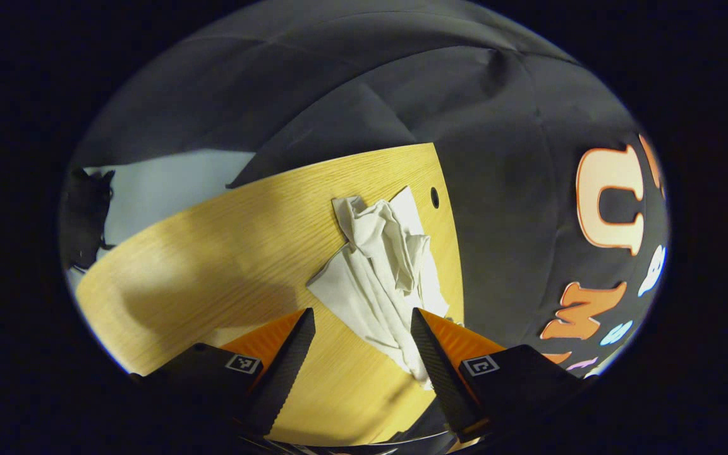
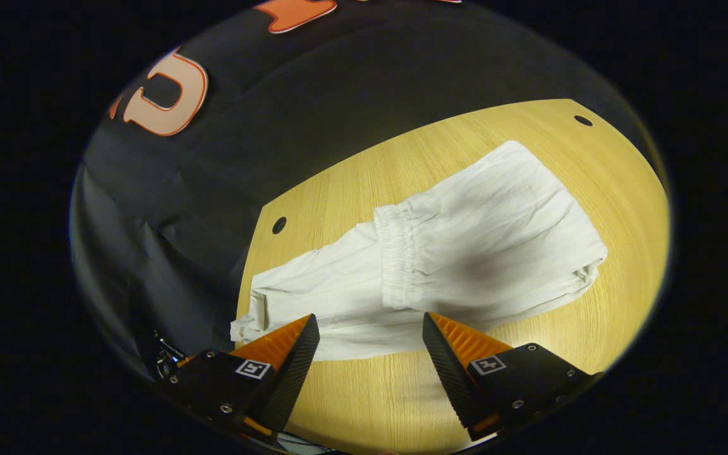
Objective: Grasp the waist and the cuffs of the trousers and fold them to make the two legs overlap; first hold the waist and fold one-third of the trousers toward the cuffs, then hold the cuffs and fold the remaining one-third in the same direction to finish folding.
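White trousers (image 2: 465, 253) lie on the wooden table (image 2: 623, 189), with the elastic waist (image 2: 395, 256) folded over onto the legs and the cuffs (image 2: 253, 316) toward the table's edge. My right gripper (image 2: 370, 338) hovers open above the trousers' near edge, nothing between its fingers. In the left gripper view the trousers (image 1: 383, 272) look bunched, running from the table's far edge toward my left gripper (image 1: 361, 328), which stands open above their near end without touching them.
The table (image 1: 212, 265) has small round holes (image 1: 435, 198) (image 2: 279, 225) near its edges. Black cloth walls (image 1: 515, 208) close in right behind the table. Bare wood lies to the left of the trousers in the left gripper view.
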